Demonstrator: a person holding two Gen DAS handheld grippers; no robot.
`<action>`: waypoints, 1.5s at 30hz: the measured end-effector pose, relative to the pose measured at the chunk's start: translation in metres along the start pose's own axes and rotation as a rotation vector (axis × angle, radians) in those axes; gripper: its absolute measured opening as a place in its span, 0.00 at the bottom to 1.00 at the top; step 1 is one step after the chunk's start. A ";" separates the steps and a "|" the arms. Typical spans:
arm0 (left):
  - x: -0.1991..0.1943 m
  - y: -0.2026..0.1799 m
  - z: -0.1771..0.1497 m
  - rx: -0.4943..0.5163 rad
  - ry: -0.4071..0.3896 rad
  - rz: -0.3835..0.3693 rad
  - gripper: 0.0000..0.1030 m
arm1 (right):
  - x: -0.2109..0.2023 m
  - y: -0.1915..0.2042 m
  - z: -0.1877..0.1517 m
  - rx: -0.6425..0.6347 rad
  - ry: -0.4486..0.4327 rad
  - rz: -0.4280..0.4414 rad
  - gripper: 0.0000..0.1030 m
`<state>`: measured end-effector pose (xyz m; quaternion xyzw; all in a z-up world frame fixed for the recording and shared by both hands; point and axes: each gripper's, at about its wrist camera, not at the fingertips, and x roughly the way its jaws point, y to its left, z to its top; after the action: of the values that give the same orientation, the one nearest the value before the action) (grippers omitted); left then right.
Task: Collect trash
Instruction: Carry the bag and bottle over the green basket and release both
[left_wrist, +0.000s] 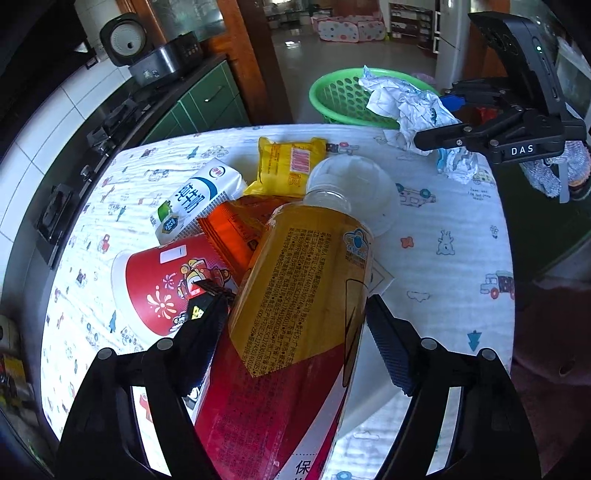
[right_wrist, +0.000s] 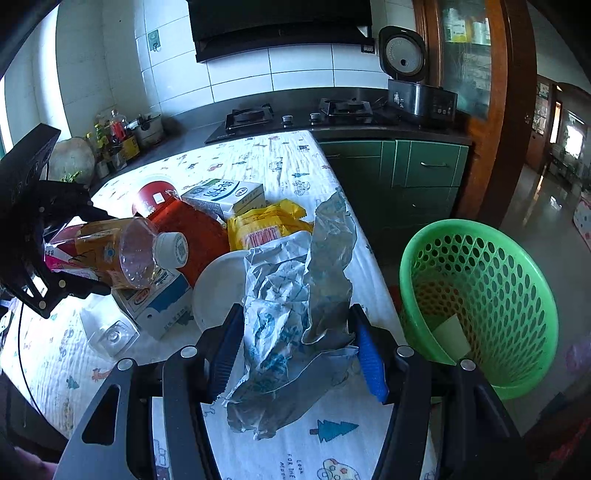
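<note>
My left gripper (left_wrist: 295, 306) is shut on a plastic bottle (left_wrist: 303, 295) with a yellow and red label, held above the table; it also shows in the right wrist view (right_wrist: 118, 251). My right gripper (right_wrist: 295, 332) is shut on a crumpled white paper wrapper (right_wrist: 295, 317), held above the table's edge; the wrapper also shows in the left wrist view (left_wrist: 406, 107). A green perforated basket (right_wrist: 480, 295) stands on the floor beside the table, just right of my right gripper, with a pale scrap inside.
On the patterned tablecloth (left_wrist: 443, 258) lie a red paper cup (left_wrist: 162, 284), an orange wrapper (left_wrist: 229, 232), a milk carton (left_wrist: 195, 199), a yellow packet (left_wrist: 288, 162), a white lid (left_wrist: 354, 188) and a second carton (right_wrist: 159, 302). Stove counter and green cabinets (right_wrist: 406, 166) stand behind.
</note>
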<state>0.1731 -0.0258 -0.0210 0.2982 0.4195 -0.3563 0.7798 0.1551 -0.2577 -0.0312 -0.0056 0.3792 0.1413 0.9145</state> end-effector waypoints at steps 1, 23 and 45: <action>-0.003 -0.001 0.000 -0.007 -0.008 0.000 0.73 | -0.002 -0.001 0.000 0.000 -0.004 -0.001 0.54; -0.033 -0.018 0.068 -0.262 -0.232 -0.048 0.73 | -0.024 -0.135 -0.001 0.151 -0.043 -0.203 0.54; 0.068 -0.056 0.220 -0.399 -0.251 -0.186 0.73 | 0.020 -0.255 -0.025 0.258 -0.030 -0.231 0.78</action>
<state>0.2521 -0.2465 0.0141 0.0520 0.4070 -0.3709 0.8331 0.2187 -0.5006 -0.0874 0.0705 0.3774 -0.0148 0.9233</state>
